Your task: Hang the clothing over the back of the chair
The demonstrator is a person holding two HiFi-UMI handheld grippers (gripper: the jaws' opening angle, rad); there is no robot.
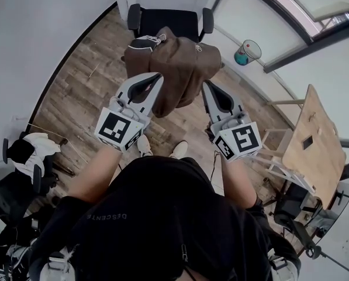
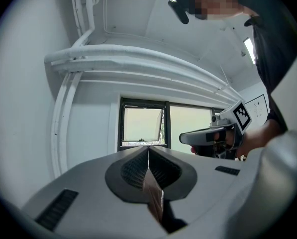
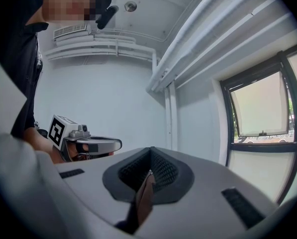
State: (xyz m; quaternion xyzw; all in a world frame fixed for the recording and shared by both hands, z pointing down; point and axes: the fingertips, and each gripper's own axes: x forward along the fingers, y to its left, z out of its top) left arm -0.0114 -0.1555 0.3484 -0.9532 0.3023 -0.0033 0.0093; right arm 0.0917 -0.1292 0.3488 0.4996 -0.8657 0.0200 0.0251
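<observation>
A brown garment [image 1: 177,66] hangs bunched in the air between my two grippers, in front of a black office chair [image 1: 168,21] whose seat faces me. My left gripper [image 1: 158,76] is shut on the garment's left edge and my right gripper [image 1: 204,85] is shut on its right edge. In the left gripper view a strip of brown cloth [image 2: 153,195] is pinched between the shut jaws of the left gripper [image 2: 148,149], with the right gripper [image 2: 211,135] beside it. In the right gripper view the right gripper [image 3: 150,153] clamps brown cloth [image 3: 144,199] the same way.
Wooden floor [image 1: 86,92] runs between me and the chair. A teal bin [image 1: 245,52] stands at the back right. A wooden table [image 1: 313,139] and white stool [image 1: 277,152] are at the right. Another chair with white clothing [image 1: 31,154] is at the left.
</observation>
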